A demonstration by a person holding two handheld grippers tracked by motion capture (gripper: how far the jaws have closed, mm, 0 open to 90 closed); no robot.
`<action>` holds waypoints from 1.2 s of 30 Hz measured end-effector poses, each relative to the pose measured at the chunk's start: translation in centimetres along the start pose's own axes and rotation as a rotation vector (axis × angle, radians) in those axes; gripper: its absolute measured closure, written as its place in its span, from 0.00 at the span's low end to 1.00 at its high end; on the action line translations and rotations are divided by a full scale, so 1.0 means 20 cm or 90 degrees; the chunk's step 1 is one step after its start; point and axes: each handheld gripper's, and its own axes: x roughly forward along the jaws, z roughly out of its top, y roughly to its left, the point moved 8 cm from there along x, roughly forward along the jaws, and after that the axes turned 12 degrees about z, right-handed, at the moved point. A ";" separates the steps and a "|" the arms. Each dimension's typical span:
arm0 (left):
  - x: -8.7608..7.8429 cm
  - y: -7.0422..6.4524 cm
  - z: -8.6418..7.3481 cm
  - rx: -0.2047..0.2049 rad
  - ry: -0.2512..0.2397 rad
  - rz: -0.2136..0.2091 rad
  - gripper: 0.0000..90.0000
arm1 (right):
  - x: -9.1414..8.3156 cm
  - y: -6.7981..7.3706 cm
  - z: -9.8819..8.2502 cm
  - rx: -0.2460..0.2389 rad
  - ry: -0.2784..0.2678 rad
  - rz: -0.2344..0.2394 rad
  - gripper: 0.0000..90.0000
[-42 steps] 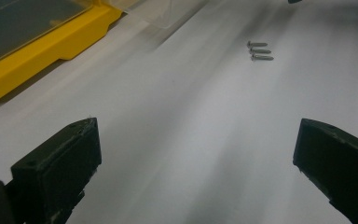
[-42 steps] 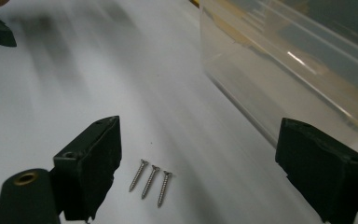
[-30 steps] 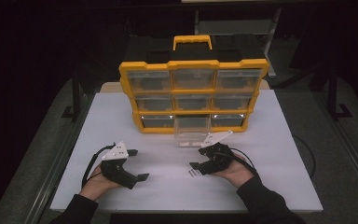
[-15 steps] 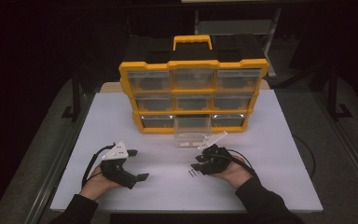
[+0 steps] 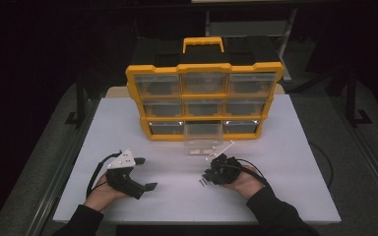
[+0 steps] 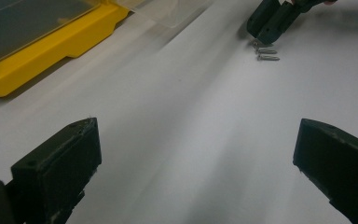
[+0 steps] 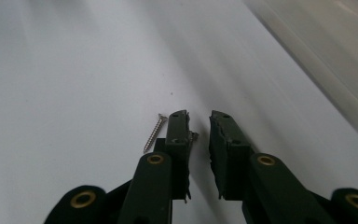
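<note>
Three small screws (image 6: 265, 51) lie on the white table top (image 5: 177, 147), just ahead of my right gripper (image 5: 205, 178). In the right gripper view its jaws have just been closing and stand a narrow gap apart (image 7: 199, 116). One screw (image 7: 154, 134) lies outside the left jaw. Another screw's head (image 7: 194, 136) peeks out between the jaws against the left pad, and the pads do not clamp it. My left gripper (image 5: 146, 173) rests on the table at the left, wide open with nothing between its fingers (image 6: 60, 163).
A yellow drawer organizer (image 5: 204, 98) stands upright at the middle back of the table. Its clear bottom-middle drawer (image 5: 202, 140) is pulled out toward me, close beyond the right gripper. The table edges run near both forearms.
The right gripper's jaws have drawn much closer together over the screws. The left hand and its gripper have stayed where they were.
</note>
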 end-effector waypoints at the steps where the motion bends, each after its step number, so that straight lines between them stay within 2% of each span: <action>1: 0.00 0.00 0.00 0.001 0.000 -0.001 0.01 | 0.00 0.00 0.00 0.000 0.001 -0.002 0.85; 20: 0.00 0.00 0.00 0.000 0.003 -0.002 0.01 | 0.02 0.00 -0.02 -0.003 0.004 -0.012 0.95; 28: 0.00 -0.01 0.00 0.004 0.001 -0.005 0.02 | 0.01 0.00 -0.02 -0.021 0.009 -0.014 0.95; 30: 0.00 -0.01 0.00 0.004 0.001 -0.006 0.06 | 0.01 0.00 -0.01 -0.021 0.002 -0.007 0.95; 36: 0.00 0.00 0.00 0.000 0.002 0.001 0.03 | -0.03 0.01 -0.01 -0.016 -0.006 0.007 0.95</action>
